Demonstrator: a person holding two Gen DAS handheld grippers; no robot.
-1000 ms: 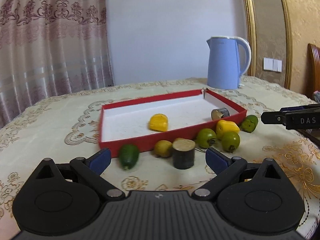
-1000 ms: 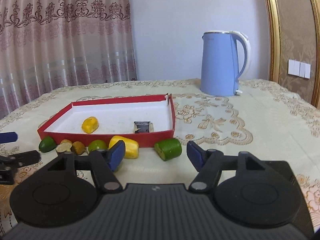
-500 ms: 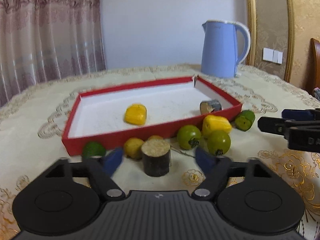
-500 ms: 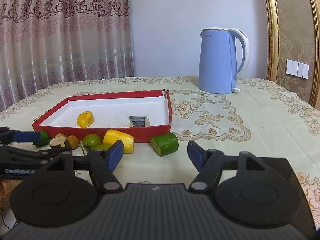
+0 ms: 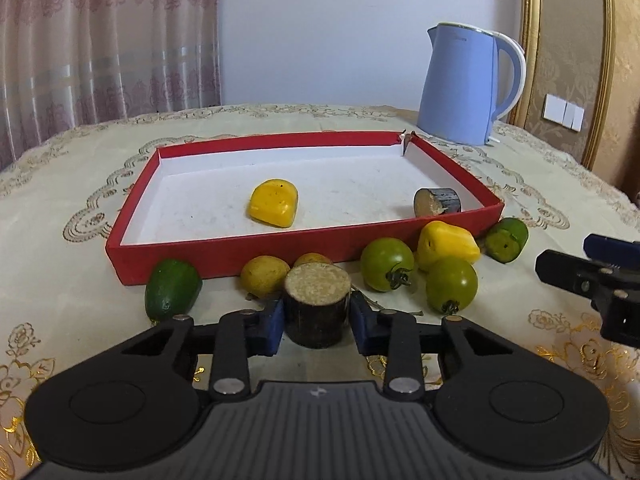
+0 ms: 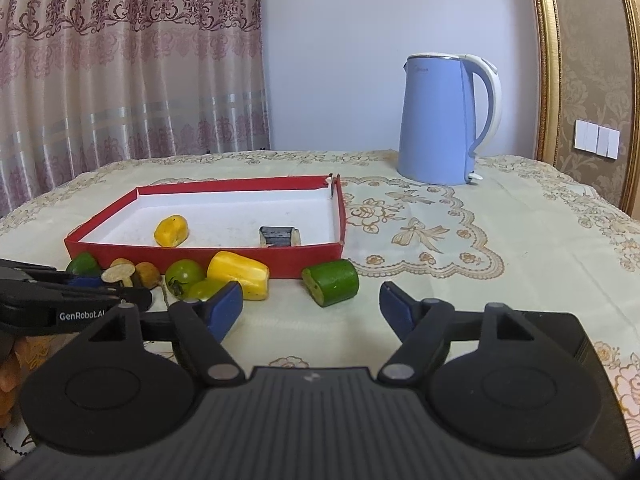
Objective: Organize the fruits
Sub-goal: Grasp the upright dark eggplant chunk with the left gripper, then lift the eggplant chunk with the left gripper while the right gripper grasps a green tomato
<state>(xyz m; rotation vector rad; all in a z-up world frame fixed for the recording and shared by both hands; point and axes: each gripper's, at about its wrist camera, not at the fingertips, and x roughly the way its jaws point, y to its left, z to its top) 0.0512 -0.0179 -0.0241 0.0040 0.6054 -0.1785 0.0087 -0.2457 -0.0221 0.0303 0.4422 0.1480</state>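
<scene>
1. Since the left wrist view is the busy one, starting there: the left gripper has its fingers closing in on the dark cylinder piece with the pale cut top. It stands upright on the table just in front of the red tray, and the blue pads look right against its sides, so I'd call it clamped or as good as. The tray already holds a yellow chunk and a second dark cylinder lying on its side. Outside along the front wall are a green half, two small brownish fruits, two green tomatoes, a yellow pepper-like piece and a cut green piece.

2. Right wrist view: the right gripper hovers over bare tablecloth with its fingers apart, easing a bit wider, nothing between them. The cut green piece sits just ahead of it, near the tray's corner. A blue kettle stands well back.

3. My read: this is the pick step for the cylinder. Next it needs a firm squeeze, a lift clear of the tray's front wall, then a set-down inside, probably beside its twin. Watch the brownish fruits just behind; they could roll.
</scene>
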